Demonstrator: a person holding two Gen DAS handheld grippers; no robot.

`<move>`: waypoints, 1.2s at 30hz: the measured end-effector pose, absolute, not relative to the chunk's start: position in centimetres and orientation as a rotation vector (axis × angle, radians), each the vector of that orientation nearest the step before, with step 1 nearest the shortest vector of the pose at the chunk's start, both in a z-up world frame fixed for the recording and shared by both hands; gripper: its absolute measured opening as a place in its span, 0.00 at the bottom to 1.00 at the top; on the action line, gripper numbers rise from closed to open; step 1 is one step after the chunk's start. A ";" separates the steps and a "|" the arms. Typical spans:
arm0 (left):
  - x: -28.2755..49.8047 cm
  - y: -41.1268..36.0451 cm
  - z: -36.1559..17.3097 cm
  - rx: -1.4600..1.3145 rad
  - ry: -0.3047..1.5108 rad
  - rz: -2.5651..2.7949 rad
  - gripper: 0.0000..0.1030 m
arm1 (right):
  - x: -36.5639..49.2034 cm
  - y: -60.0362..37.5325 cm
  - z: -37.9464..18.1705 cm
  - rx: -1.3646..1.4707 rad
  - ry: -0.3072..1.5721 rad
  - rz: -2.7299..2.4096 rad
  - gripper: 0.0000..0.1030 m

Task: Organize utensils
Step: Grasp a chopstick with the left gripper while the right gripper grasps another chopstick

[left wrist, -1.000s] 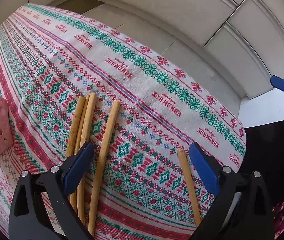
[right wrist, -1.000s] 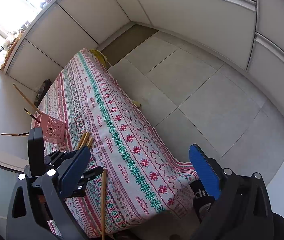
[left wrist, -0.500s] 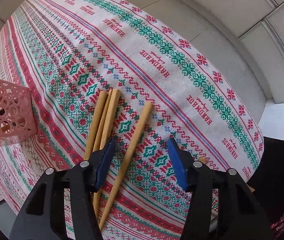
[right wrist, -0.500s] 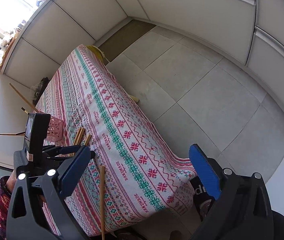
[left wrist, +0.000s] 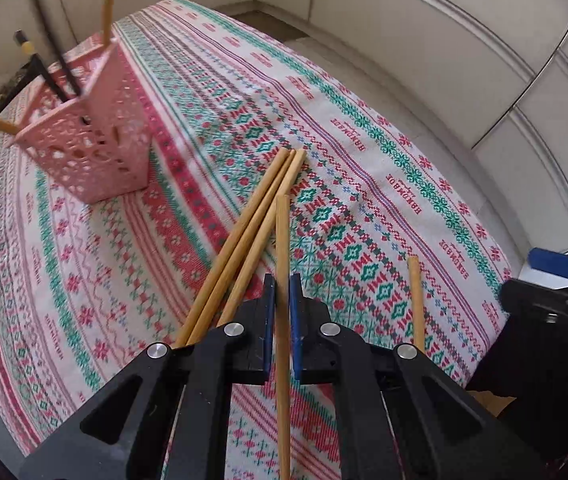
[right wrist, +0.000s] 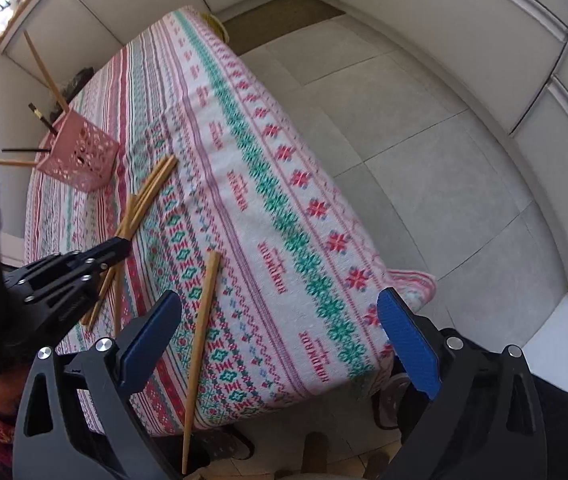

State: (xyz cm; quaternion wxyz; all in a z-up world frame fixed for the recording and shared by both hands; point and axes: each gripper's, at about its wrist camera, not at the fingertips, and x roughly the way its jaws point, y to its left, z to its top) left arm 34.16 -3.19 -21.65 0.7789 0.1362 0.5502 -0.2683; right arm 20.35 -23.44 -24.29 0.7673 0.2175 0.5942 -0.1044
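My left gripper (left wrist: pixel 280 286) is shut on a wooden chopstick (left wrist: pixel 282 240) and holds it just above the patterned tablecloth (left wrist: pixel 364 168). Three more wooden chopsticks (left wrist: pixel 252 224) lie bundled just left of it. A single chopstick (left wrist: pixel 416 296) lies apart to the right; it also shows in the right wrist view (right wrist: pixel 202 320), overhanging the table's near edge. A pink perforated holder (left wrist: pixel 92 144) stands at the far left with wooden and black chopsticks in it. My right gripper (right wrist: pixel 280 340) is open and empty, hovering above the table's near corner. The left gripper (right wrist: pixel 120 246) shows there too.
The table's right edge drops to a grey tiled floor (right wrist: pixel 424 160). White cabinet panels (left wrist: pixel 444 40) line the walls behind. The pink holder (right wrist: pixel 80 156) sits near the table's left side.
My left gripper has closed on one wooden chopstick and lifted it, tilting up so the pink holder is in view. My right gripper has swung lower toward the table corner, still open.
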 end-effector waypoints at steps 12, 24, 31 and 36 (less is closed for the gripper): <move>27.9 6.6 -13.4 0.121 0.908 -0.427 0.06 | 23.1 -17.7 -26.9 0.361 1.368 -0.271 0.76; 27.2 9.6 -10.1 0.017 0.767 -0.389 0.06 | 25.4 -16.2 -26.5 0.319 1.359 -0.427 0.20; 26.8 9.4 -10.0 0.018 0.751 -0.380 0.06 | 25.6 -16.5 -25.3 0.344 1.287 -0.360 0.08; 26.5 9.5 -9.7 -0.009 0.721 -0.386 0.06 | 24.1 -18.6 -22.8 0.457 1.125 -0.250 0.08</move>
